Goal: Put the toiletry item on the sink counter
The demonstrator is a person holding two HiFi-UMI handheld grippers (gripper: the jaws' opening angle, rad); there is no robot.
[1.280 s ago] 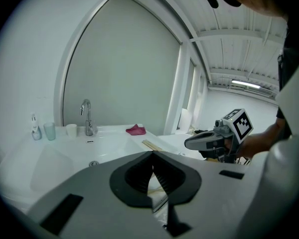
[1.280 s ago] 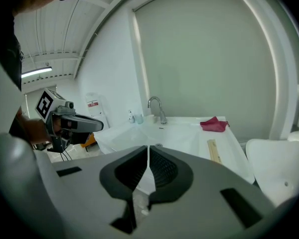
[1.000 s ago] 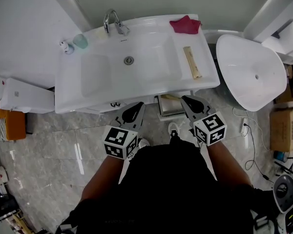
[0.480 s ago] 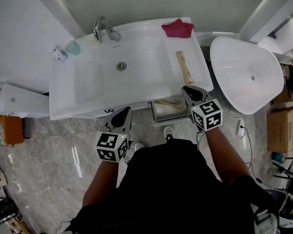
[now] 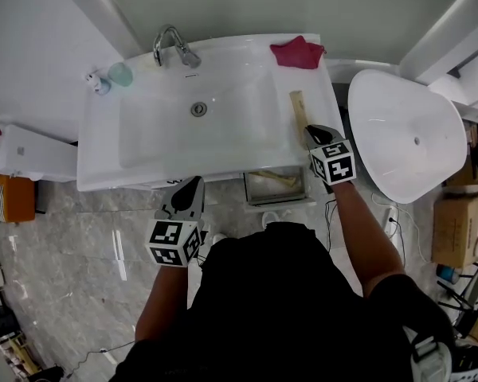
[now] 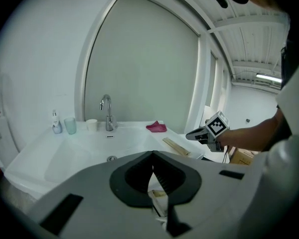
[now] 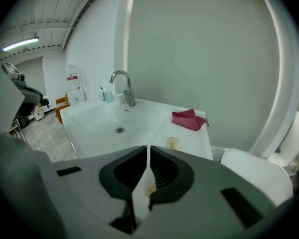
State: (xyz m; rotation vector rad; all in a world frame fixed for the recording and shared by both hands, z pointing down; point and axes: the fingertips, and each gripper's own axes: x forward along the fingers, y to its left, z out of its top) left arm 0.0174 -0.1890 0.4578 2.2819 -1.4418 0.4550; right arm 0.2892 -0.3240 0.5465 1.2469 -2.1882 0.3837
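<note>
Head view: box [image 5: 299,107] is laid on the counter [image 5: 322,86], right of the basin; right gripper [image 5: 318,130] is held over its near end; left gripper [image 5: 191,185] is held below the front edge.
Left gripper view: jaws are closed, nothing gripped.
Right gripper view: jaws are closed, empty.

One tan box [image 5: 296,106], sink counter's [image 5: 319,86] right edge: near end hidden behind my right gripper [image 5: 313,130]. One bottle [image 5: 93,83], back-left corner: too small, possibly soap.

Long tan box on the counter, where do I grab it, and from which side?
Grip the long tan box across its narrow width near its front end, coming from above at the counter's front edge, where the right tool is. It lies flat, lengthwise front to back.
</note>
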